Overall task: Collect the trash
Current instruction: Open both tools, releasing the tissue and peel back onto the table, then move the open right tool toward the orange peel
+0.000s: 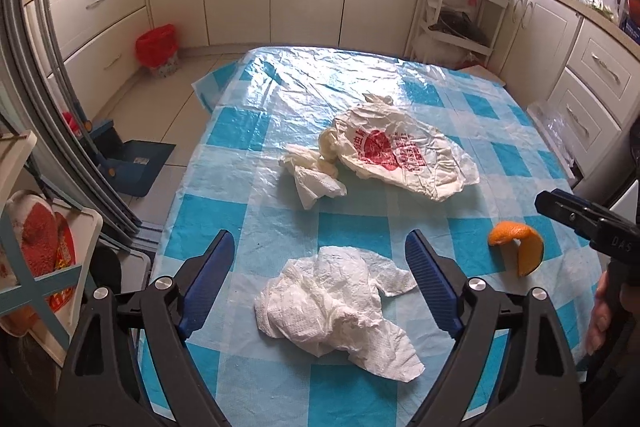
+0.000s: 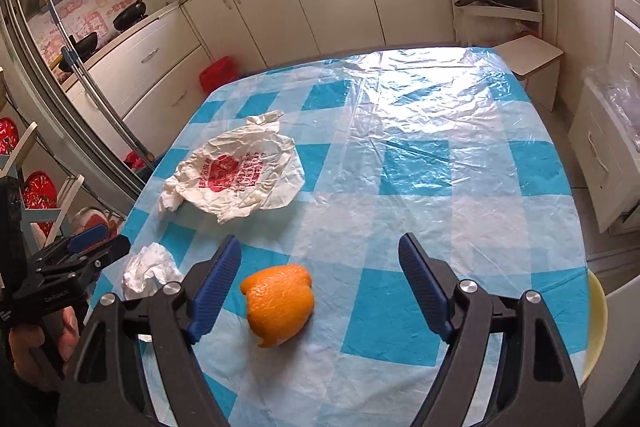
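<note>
Crumpled white tissue and curled orange peel lie between gaping, empty left and right grippers.

My left gripper tilts downward with its blue-padded jaws spread wide, gripping nothing; my right gripper tilts downward likewise, jaws wide and pressing on nothing; in the left wrist view the right gripper's black tip pokes in at about 3 o'clock, with my right hand wrapped on its handle near 4 o'clock; in the right wrist view my left hand clasps its gripper's handle at about 8 o'clock.
</note>
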Demonstrator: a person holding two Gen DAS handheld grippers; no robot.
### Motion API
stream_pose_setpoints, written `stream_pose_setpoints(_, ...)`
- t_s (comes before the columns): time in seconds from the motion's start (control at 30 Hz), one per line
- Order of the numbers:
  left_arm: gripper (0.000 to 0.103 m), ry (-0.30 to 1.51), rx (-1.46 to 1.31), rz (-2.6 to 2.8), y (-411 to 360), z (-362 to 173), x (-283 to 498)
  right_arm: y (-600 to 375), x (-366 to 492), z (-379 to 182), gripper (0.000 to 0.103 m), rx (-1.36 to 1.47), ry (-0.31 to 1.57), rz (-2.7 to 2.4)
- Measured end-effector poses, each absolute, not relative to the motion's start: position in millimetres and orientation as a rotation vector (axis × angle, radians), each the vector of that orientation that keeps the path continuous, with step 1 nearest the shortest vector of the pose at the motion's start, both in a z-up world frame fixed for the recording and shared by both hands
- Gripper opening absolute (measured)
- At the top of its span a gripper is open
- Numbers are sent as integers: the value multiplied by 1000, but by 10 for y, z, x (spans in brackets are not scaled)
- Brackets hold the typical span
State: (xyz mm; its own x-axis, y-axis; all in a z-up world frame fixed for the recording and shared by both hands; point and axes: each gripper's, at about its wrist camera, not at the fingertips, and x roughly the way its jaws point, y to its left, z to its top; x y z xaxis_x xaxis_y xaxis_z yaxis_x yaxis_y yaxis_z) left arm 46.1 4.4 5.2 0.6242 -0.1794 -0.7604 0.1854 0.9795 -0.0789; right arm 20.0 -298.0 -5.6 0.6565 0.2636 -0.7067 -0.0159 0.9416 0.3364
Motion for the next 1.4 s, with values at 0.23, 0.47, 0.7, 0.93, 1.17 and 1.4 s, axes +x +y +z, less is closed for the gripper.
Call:
stream_pose_setpoints(0.23,88,815,-66,-235,189,291,285,-2951,112,11,78,315,814,144)
stream_pose_setpoints(0.47,90,794,-110,-226,246,353,227,-2895,34,109,81,258,760,140)
stream_pose_setpoints(0.7,91,819,-96,-221,157,230,319,-2874,60,129,82,259,743,155)
stream_pose_setpoints(0.93,91,836,-88,-217,92,150,401,-2866,99,66,85,234,744,150)
stream_pose_setpoints(1.17,91,852,-115,-221,123,124,431,-2837,106,80,85,238,752,157)
stream_pose_setpoints(1.4,91,835,-130,-221,179,208,364,-2726,45,173,85,201,736,178)
